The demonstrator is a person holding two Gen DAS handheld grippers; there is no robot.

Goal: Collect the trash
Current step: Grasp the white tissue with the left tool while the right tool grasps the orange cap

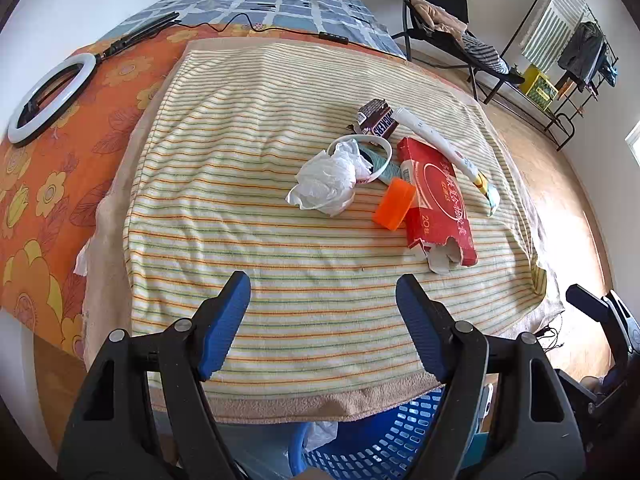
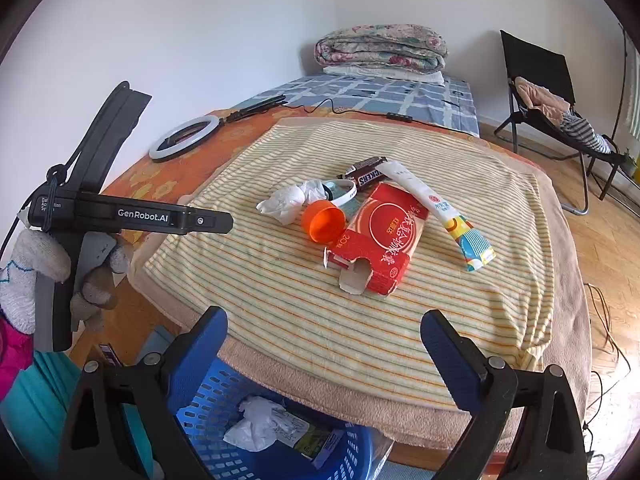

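I am holding both tools back at the near edge of the striped towel (image 1: 248, 184) on the bed, and nothing is being picked up yet. My left hand-held gripper (image 1: 322, 300) is spread wide with nothing in it, and my right hand-held gripper (image 2: 322, 336) is spread wide with nothing in it too. The trash is sitting in a little pile in the middle of the towel: a crumpled tissue (image 1: 330, 180), an orange cap (image 1: 394, 204) touching a red box (image 1: 438, 196), a candy wrapper (image 1: 378, 119) and a long white tube (image 1: 440, 142). The blue basket (image 2: 224, 412) is waiting just below the bed edge, with some paper already inside. I am thinking the tissue is easiest first, so I should be going slowly, pinching its middle and not the towel.
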